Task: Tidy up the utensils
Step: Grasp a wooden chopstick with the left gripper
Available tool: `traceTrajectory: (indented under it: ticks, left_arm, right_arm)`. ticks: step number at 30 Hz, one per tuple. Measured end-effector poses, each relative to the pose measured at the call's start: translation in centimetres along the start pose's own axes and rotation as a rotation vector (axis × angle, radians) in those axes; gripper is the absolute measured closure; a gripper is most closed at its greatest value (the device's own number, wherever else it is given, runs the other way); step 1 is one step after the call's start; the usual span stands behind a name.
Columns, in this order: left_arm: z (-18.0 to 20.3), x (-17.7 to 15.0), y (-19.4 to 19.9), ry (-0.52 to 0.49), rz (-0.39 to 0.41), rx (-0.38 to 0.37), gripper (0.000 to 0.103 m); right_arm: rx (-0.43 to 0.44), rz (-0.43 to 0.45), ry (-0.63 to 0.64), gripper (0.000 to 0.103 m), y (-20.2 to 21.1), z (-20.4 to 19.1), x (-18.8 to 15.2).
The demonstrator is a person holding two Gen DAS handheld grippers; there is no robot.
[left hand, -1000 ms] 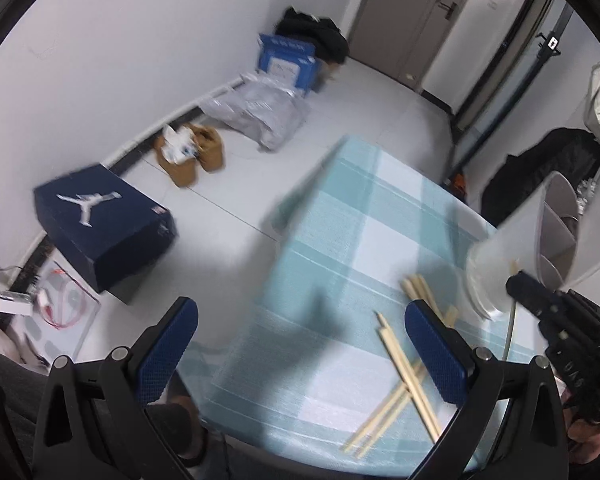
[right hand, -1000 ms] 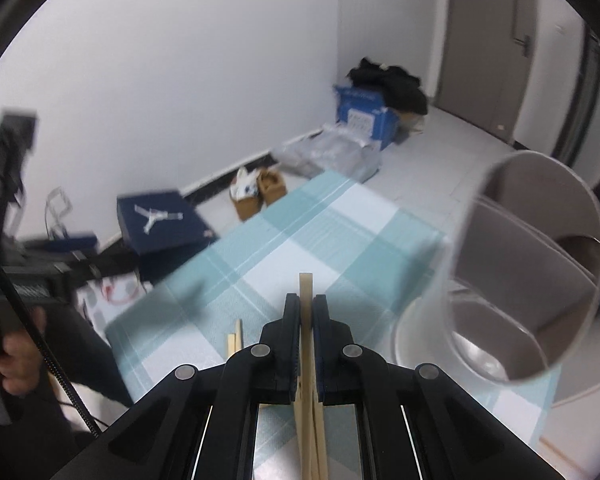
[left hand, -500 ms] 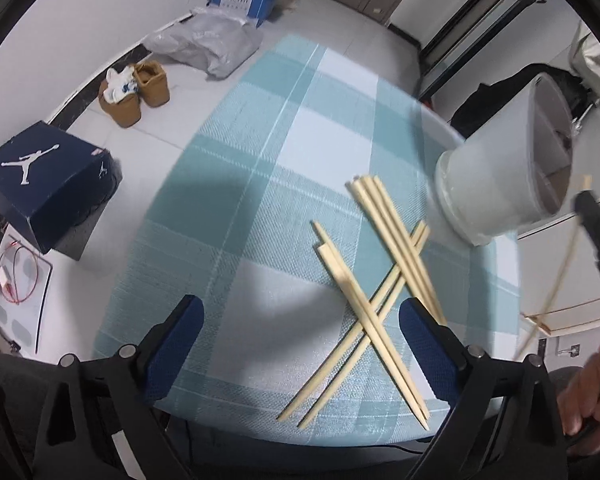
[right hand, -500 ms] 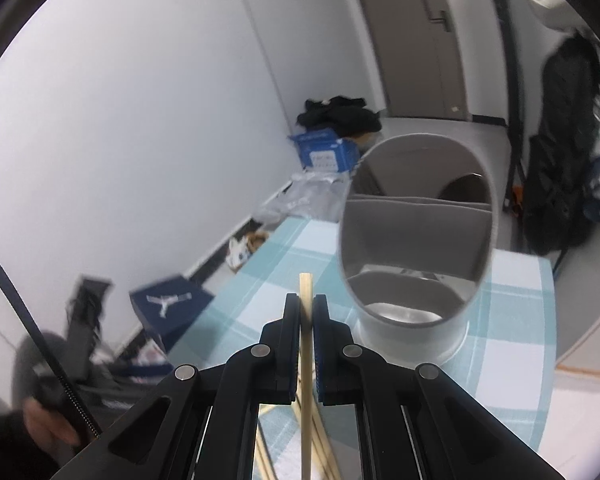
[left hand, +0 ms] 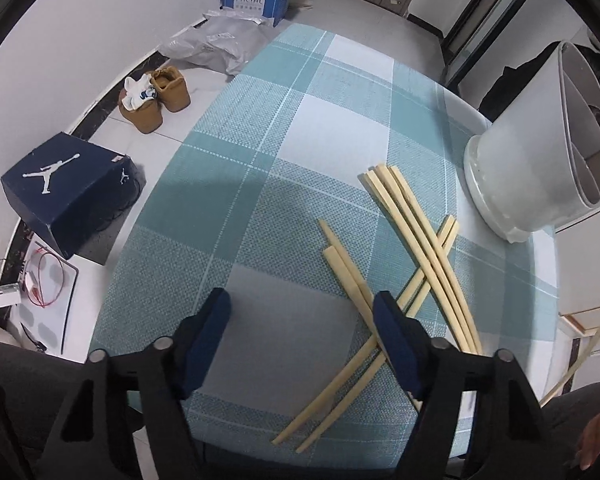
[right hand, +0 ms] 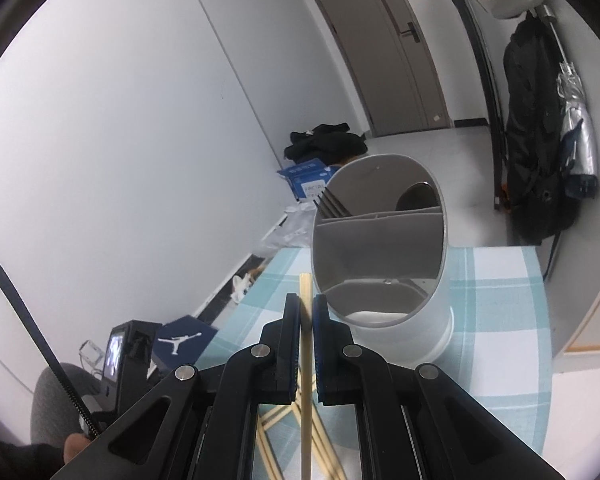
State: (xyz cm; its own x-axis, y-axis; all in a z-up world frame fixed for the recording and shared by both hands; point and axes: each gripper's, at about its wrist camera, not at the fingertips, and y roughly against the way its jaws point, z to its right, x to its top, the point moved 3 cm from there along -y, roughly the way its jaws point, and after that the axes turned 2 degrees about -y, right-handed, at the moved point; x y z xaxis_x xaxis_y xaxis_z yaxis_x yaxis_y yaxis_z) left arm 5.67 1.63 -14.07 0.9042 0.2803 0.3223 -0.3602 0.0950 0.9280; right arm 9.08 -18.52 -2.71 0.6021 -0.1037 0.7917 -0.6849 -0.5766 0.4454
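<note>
Held chopstick (right hand: 305, 344): a pale, square-cut wooden stick, running lengthwise between the pads of the right gripper (right hand: 306, 312); long axis lying along the fingers, blunt tip poking just past the fingertips and pointing toward the holder's rim.
Right gripper: jaws pinching narrow on that chopstick, blue pads pressing both its flat sides.
Utensil holder (right hand: 384, 264): standing just ahead and slightly right of the right gripper; a smooth grey-white oval tub with inner dividers, sitting on a wider round base. Far compartments are showing dark fork tines and what is looking like a spoon bowl; the near compartment's contents are not showing.
Loose chopsticks (left hand: 412, 236): same pale wood, lying flat in a crossed pile on the cloth; several are pointing away from the left gripper (left hand: 302, 320), others slanting across beneath them. Part of the pile is passing under its right finger.
Left gripper: hanging above the cloth, jaws standing wide with nothing between the blue pads.
Tablecloth (left hand: 260, 184): woven teal-and-white check, covering the table under everything.
Floor beyond left gripper: navy shoe box (left hand: 66, 188) lying to its left, tan shoes (left hand: 160, 100) farther ahead.
</note>
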Motion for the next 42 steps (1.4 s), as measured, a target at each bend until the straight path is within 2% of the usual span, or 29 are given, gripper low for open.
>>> traceTrajectory:
  ticks: [2, 6, 11, 15, 18, 21, 26, 29, 35, 42]
  left_arm:
    - [0.2, 0.2, -0.2, -0.036, -0.004, 0.018, 0.041]
    - [1.1, 0.0, -0.5, -0.112, -0.002, 0.080, 0.041]
    - [1.4, 0.4, -0.7, -0.107, -0.004, 0.086, 0.042]
    - [1.9, 0.4, -0.9, -0.118, -0.008, 0.126, 0.042]
    - [2.2, 0.4, -0.9, -0.114, 0.004, 0.163, 0.047]
    - [3.0, 0.6, -1.0, -0.120, 0.013, 0.177, 0.060]
    - [4.1, 0.7, -1.1, -0.115, 0.026, 0.183, 0.090]
    - [4.6, 1.0, -1.2, -0.109, 0.044, 0.196, 0.099]
    - [4.5, 1.7, -1.5, -0.067, 0.067, 0.182, 0.100]
    - [3.6, 2.2, -1.3, -0.006, 0.061, 0.111, 0.100]
  right_arm:
    - [0.000, 0.000, 0.002, 0.098, 0.1, 0.0, 0.0]
    - [0.009, -0.002, 0.001, 0.098, 0.1, -0.1, 0.1]
    - [0.019, 0.010, 0.009, 0.098, 0.3, 0.0, 0.2]
    - [0.012, 0.012, 0.009, 0.098, 0.6, 0.2, 0.1]
    - [0.003, 0.011, 0.005, 0.098, 0.8, 0.5, 0.1]
    - [-0.008, 0.010, -0.007, 0.098, 1.0, 0.9, 0.0]
    - [-0.023, 0.021, -0.016, 0.097, 1.6, 1.3, 0.0]
    - [-0.031, 0.024, -0.015, 0.098, 1.7, 1.3, -0.1]
    - [-0.038, 0.030, -0.007, 0.097, 1.9, 1.2, -0.1]
    - [-0.046, 0.036, -0.008, 0.097, 2.3, 1.4, -0.2]
